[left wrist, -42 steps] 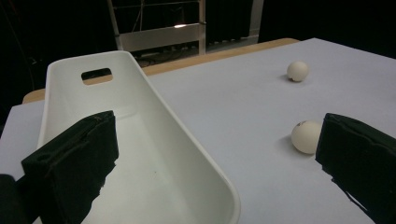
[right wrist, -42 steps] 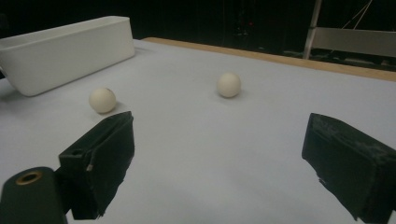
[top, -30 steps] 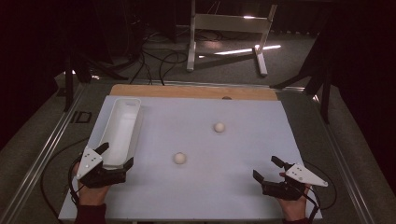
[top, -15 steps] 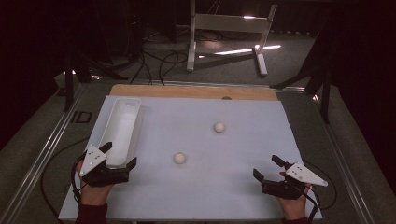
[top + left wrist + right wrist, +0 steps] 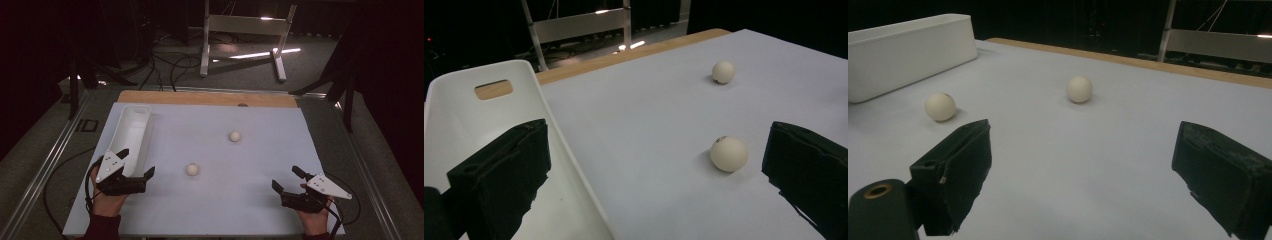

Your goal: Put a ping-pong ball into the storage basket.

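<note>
Two white balls lie on the pale table sheet, the near ball (image 5: 192, 169) (image 5: 729, 153) (image 5: 940, 106) and the far ball (image 5: 234, 136) (image 5: 723, 72) (image 5: 1079, 89). A long white bin (image 5: 134, 125) (image 5: 555, 135) (image 5: 913, 45) stands along the left side. My left gripper (image 5: 137, 161) (image 5: 654, 170) is open at the bin's near end, one jaw over the bin and the other over the sheet, left of the near ball. My right gripper (image 5: 284, 177) (image 5: 1088, 165) is open near the front right, holding nothing and well short of both balls.
A wooden strip (image 5: 210, 98) runs along the table's far edge. Beyond it a white metal frame (image 5: 245, 30) and cables lie on the dark floor. Metal rails (image 5: 45, 170) border the table on the left.
My left gripper has shifted slightly to the right at the bin's near end. The right gripper and both balls have stayed put.
</note>
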The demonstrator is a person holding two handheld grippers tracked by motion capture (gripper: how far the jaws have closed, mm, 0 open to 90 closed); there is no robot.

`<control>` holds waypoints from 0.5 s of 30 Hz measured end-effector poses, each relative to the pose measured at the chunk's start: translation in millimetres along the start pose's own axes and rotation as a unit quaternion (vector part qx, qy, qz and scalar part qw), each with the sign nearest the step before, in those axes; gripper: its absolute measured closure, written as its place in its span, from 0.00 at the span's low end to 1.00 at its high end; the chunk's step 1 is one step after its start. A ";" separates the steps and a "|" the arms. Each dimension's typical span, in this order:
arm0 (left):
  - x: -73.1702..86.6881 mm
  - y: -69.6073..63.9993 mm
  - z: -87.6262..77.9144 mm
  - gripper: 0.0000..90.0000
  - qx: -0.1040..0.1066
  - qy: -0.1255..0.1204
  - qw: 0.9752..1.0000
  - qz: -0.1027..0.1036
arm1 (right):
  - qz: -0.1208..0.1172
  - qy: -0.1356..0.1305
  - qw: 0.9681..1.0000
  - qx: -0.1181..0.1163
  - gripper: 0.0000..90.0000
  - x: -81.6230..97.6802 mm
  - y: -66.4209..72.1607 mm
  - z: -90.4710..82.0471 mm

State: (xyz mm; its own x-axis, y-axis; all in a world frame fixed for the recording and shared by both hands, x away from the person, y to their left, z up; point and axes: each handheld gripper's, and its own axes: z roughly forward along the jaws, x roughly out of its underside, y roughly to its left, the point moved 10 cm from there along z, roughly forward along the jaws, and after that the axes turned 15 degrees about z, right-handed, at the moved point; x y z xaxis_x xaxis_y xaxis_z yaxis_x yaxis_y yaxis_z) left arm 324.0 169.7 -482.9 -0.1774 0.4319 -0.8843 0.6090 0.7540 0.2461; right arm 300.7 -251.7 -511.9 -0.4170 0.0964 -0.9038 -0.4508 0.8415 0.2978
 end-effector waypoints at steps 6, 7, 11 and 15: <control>-7.6 -2.1 4.0 0.00 0.007 0.000 1.000 0.005 | -0.001 0.000 1.000 -0.001 0.10 -0.1 1.3 0.6; -8.4 -2.8 5.6 0.00 0.008 0.002 1.000 0.004 | -0.001 0.001 1.000 -0.001 0.10 -0.2 1.2 0.5; -11.9 -7.4 12.5 0.00 0.018 0.007 1.000 0.009 | 0.001 0.000 1.000 0.001 0.10 -0.4 0.1 -0.1; -16.1 -12.5 19.1 0.00 0.027 0.011 0.999 0.015 | 0.001 -0.001 1.000 0.001 0.10 -1.0 -0.6 -0.5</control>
State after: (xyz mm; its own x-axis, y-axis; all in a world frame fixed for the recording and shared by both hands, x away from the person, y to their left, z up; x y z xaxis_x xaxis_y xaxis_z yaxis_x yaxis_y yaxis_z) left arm 334.1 143.8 -479.3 -0.1743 0.4652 -0.8679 0.6548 0.7130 0.2507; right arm 301.0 -252.5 -511.0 -0.4161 0.1002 -0.9038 -0.4480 0.8423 0.2997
